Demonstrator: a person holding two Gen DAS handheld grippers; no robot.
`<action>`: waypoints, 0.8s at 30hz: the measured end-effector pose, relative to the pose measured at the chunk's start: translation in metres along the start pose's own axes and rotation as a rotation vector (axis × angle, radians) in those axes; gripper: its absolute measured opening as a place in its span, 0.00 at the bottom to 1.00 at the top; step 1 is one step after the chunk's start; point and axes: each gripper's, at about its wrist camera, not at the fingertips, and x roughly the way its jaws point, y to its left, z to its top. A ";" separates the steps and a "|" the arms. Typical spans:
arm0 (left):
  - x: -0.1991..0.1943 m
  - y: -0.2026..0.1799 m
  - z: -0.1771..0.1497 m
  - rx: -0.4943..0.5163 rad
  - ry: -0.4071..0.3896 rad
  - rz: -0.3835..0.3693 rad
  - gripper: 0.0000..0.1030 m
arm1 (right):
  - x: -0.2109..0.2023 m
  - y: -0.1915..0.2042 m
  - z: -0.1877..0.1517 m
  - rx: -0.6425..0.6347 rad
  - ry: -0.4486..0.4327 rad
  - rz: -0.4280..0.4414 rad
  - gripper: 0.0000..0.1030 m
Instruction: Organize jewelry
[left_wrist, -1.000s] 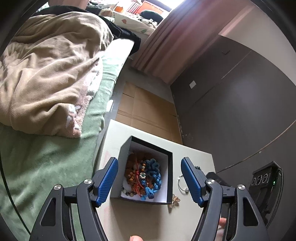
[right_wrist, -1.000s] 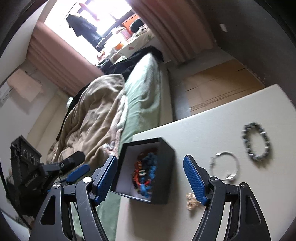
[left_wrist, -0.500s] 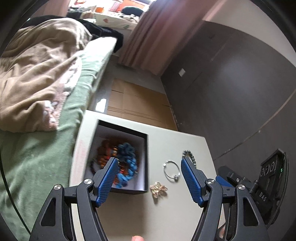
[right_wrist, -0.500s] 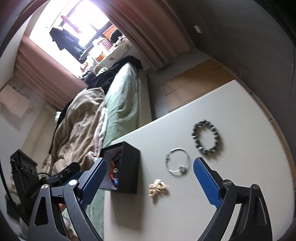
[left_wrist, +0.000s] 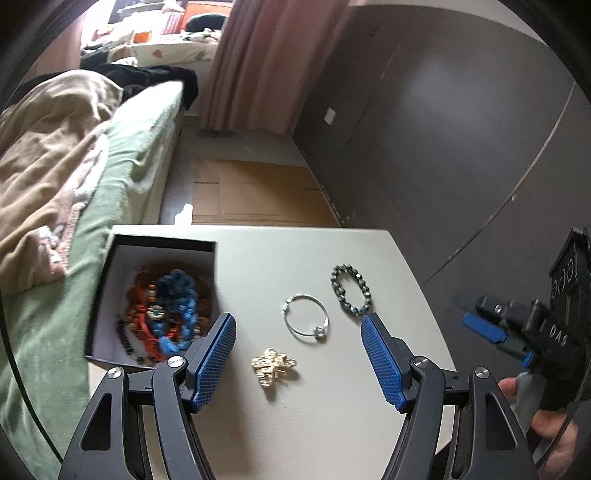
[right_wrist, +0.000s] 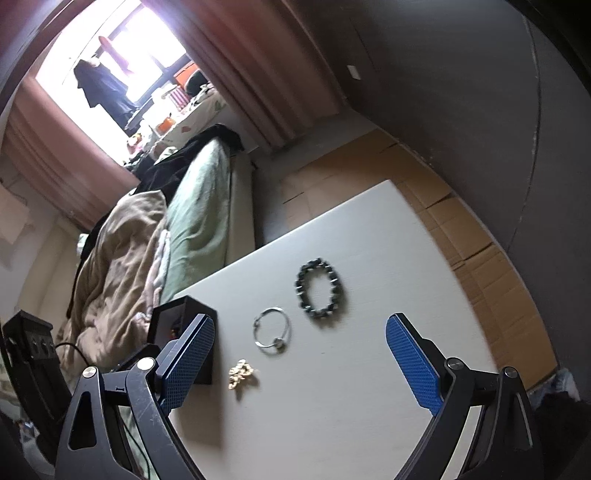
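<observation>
A black box (left_wrist: 110, 258) with a white lining holds several bead bracelets, blue, red and brown, at the table's left. On the white table (left_wrist: 280, 258) lie a gold brooch (left_wrist: 273, 366), a thin silver bangle (left_wrist: 306, 324) and a dark bead bracelet (left_wrist: 350, 290). My left gripper (left_wrist: 299, 363) is open and empty, above the brooch. My right gripper (right_wrist: 300, 363) is open and empty, wide apart, near the brooch (right_wrist: 240, 372), bangle (right_wrist: 272, 331) and dark bracelet (right_wrist: 320, 292). The box (right_wrist: 173, 314) shows at its left, partly hidden by a finger.
A bed with a green sheet (left_wrist: 110, 177) and a beige blanket (left_wrist: 44, 147) runs along the table's left side. Flat cardboard (left_wrist: 255, 195) lies on the floor beyond the table. A dark wall (left_wrist: 461, 129) stands at the right. The right gripper's body (left_wrist: 535, 332) is at the table's right edge.
Both grippers have swung to the right, from over the box to over the loose jewelry. The right gripper has opened wider. Nothing was picked up.
</observation>
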 end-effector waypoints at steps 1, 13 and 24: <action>0.005 -0.003 -0.001 0.010 0.010 0.002 0.69 | -0.001 -0.002 0.001 0.003 0.002 -0.003 0.92; 0.057 -0.029 -0.004 0.108 0.093 0.084 0.69 | 0.000 -0.033 0.020 0.044 0.020 -0.035 0.92; 0.102 -0.038 -0.010 0.161 0.182 0.164 0.69 | 0.011 -0.052 0.031 0.087 0.041 -0.030 0.92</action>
